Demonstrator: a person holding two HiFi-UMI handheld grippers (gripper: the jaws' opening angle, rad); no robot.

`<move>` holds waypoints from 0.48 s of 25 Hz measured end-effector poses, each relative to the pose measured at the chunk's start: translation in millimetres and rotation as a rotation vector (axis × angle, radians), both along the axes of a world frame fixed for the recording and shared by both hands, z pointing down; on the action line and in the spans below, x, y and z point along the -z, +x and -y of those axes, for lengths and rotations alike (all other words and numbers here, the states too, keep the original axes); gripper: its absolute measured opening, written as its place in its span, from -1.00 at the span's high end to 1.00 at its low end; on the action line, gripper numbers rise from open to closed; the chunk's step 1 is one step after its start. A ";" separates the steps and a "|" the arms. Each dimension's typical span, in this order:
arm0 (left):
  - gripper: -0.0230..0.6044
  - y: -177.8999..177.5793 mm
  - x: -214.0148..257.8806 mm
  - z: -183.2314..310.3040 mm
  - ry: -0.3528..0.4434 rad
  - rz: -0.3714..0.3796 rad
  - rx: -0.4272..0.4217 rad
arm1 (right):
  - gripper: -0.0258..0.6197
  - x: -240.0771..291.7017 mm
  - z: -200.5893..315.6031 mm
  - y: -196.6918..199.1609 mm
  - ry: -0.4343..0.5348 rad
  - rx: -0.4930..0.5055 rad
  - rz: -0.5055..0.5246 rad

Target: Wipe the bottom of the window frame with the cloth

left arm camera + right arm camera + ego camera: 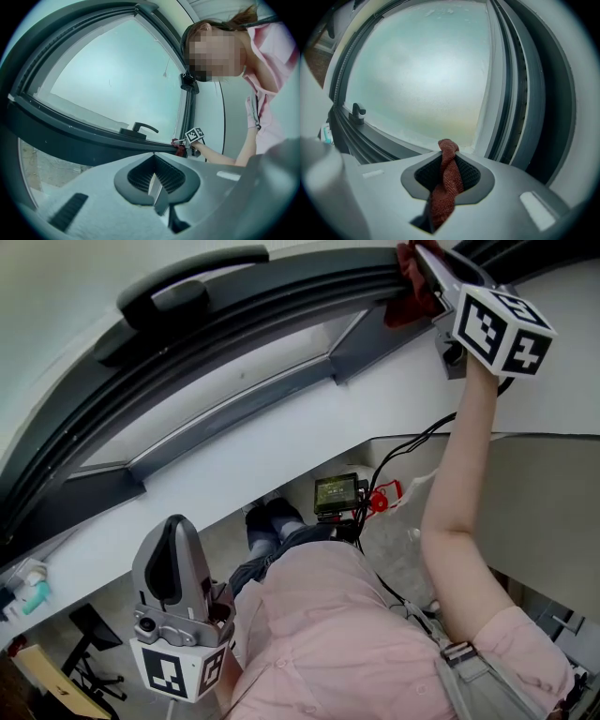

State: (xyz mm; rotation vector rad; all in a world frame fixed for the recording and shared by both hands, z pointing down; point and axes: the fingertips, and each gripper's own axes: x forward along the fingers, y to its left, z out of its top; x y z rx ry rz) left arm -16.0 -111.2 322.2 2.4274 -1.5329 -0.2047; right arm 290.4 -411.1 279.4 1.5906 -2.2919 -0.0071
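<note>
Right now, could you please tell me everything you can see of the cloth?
The cloth is rust-red, with a coarse, woven, towel-like texture. It is bunched and twisted into a narrow rope, clamped upright between the jaws of the right gripper, and a rounded end pokes out past the tips. In the head view it appears pressed against the dark window frame, close to a corner.

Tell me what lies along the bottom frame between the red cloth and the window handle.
Nothing. Between the cloth and the handle, the dark frame runs bare, as the head view shows.
</note>
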 end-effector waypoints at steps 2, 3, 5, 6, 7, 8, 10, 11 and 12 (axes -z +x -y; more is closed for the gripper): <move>0.93 1.5 0.0 0.7 0.003 -0.001 0.001 | 0.72 -1.3 0.6 1.4 -0.004 0.001 0.004; 0.93 2.4 0.2 1.2 0.004 -0.001 0.000 | 0.72 -2.3 1.0 1.9 -0.008 0.003 0.006; 0.93 4.6 1.0 2.4 0.006 -0.002 -0.001 | 0.72 -5.2 1.9 3.0 -0.019 0.012 0.007; 0.93 5.7 1.7 3.1 0.008 -0.002 -0.001 | 0.72 -6.7 2.3 3.8 -0.026 0.014 0.005; 0.93 6.8 2.5 3.8 0.012 -0.002 -0.001 | 0.72 -7.9 2.4 4.5 -0.033 0.015 0.004; 0.93 7.9 3.4 4.4 0.015 -0.002 0.000 | 0.72 -8.8 2.5 4.9 -0.040 0.014 0.003; 0.93 10.1 5.1 5.4 0.024 -0.001 0.004 | 0.72 -9.5 3.0 5.7 -0.048 0.012 -0.006; 0.93 11.2 5.8 6.1 0.028 -0.001 0.007 | 0.72 -9.6 3.4 6.2 -0.049 0.010 -0.011; 0.93 12.1 6.1 6.8 0.031 -0.001 0.010 | 0.72 -9.5 3.9 6.6 -0.049 0.007 -0.017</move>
